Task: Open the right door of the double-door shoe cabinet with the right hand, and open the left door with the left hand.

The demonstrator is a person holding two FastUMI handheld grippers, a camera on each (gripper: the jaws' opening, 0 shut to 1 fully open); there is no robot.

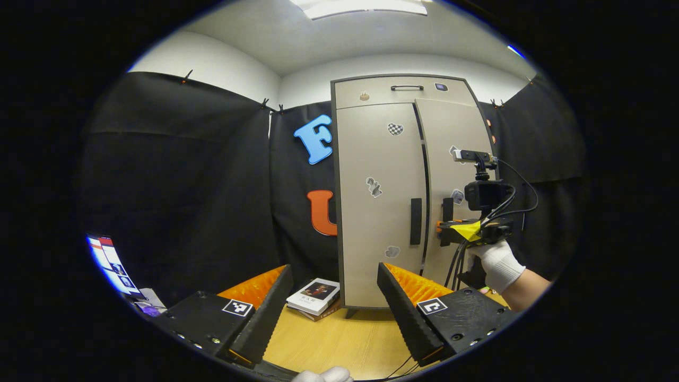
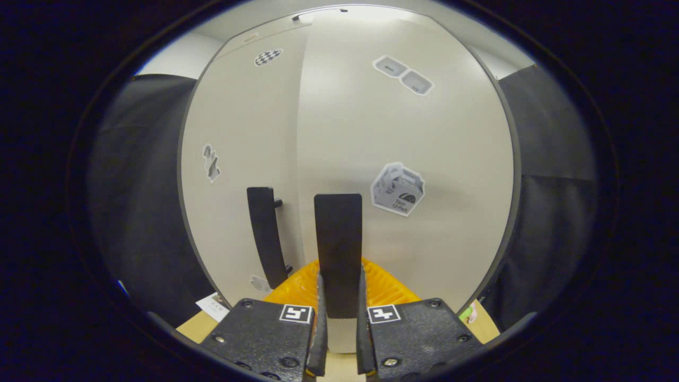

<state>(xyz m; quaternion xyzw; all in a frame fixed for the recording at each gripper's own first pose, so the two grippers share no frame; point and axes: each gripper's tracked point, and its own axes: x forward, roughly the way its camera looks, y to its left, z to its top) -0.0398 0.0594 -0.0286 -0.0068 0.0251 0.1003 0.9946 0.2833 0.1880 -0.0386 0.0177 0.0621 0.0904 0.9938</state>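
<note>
Books (image 1: 314, 297) on the counter (image 1: 329, 345), left hand-held gripper (image 1: 333, 310) spread wide facing the upright cabinet (image 1: 392, 191), left door (image 1: 376, 212) closed, right door (image 1: 451, 180) slightly ajar, right hand-held gripper (image 2: 339, 318) pinching its handle (image 2: 338, 254).

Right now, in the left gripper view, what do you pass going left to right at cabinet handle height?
Orange letter on the cloth wall → left door → left door handle → right door handle → right tongs, closed on that handle → gloved hand.
</note>
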